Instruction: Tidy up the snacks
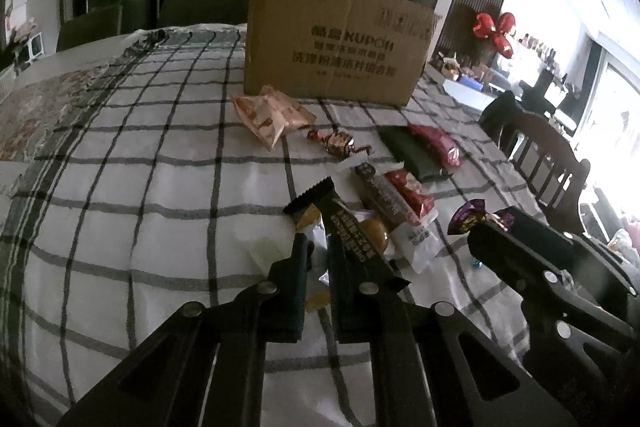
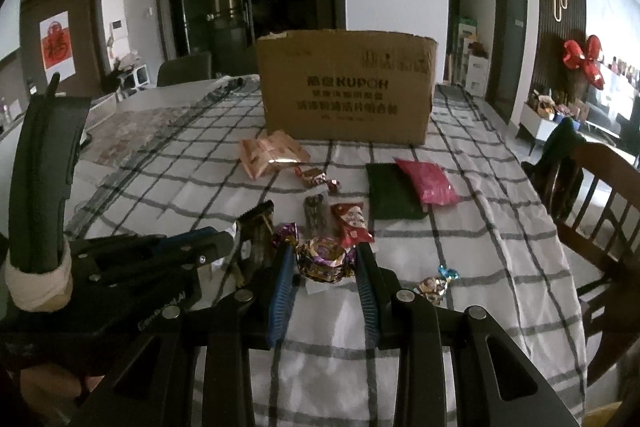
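Step in hand, as judged: pick-up of two snacks for transfer to the brown corrugated cardboard box [image 2: 347, 87], which stands well ahead of both sets of fingers on the surface covered by a white cloth with a grey check pattern [image 1: 160, 155]. The left gripper [image 1: 318, 267] has its fingers nearly closed around the near end of a long black foil-wrapped snack bar with gold lettering [image 1: 340, 219]; whether pad contact is firm cannot be told. The bar's long axis runs forward along the fingers and slightly leftward, with its serrated end pointing away toward the box. The right gripper [image 2: 324, 263] has its fingers open, one on each side of a round purple-and-gold foil-wrapped candy [image 2: 322, 259]; the blue-ribbed pads stand just beside the wrapper, and contact cannot be confirmed. The candy has no marked long axis; one twisted end points forward and left of the fingers. The next move calls for closing the right fingers squarely on the candy body, then lifting both items clear of the neighbouring red-and-white snack packet [image 2: 352, 223] ahead of the right fingers before travel to the box.
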A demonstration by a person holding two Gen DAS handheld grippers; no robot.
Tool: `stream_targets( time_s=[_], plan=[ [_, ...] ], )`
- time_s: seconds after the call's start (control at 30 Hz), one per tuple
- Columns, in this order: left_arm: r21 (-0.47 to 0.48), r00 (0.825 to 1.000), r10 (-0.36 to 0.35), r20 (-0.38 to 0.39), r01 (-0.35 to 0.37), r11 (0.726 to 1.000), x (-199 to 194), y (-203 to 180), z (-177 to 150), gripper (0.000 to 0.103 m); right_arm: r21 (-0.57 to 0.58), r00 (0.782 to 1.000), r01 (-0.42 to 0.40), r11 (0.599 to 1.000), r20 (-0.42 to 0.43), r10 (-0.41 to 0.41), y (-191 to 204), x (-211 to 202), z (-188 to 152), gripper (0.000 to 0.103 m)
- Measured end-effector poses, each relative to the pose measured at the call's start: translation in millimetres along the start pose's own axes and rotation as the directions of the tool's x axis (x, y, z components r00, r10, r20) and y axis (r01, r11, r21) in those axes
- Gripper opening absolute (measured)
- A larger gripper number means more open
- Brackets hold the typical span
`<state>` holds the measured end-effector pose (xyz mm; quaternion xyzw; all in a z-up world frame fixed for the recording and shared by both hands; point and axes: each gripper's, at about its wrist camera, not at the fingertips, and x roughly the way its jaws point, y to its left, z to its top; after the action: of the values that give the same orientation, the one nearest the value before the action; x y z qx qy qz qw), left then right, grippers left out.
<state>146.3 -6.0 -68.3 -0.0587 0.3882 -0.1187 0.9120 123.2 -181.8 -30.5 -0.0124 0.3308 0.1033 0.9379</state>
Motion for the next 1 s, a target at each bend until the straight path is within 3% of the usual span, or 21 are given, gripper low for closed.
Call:
stream_targets(
  time_s=[0.53, 1.0],
  plan=[
    [0.042, 0.981, -0.036, 0.189, 0.028, 0.999, -42.8, -6.5, 66.8, 0.010, 0.020, 0.991, -0.041, 0.999, 0.131, 0.038, -8.9, -8.5, 50.6, 0.033],
    [0.066, 0.958, -0.054, 0.281, 0.037, 0.997, -27.9, -5.3, 155.7, 0.010, 0.044, 0.978, -0.055, 0.997, 0.203, 0.045, -33.9, 32.9, 136.4, 0.033]
  ],
)
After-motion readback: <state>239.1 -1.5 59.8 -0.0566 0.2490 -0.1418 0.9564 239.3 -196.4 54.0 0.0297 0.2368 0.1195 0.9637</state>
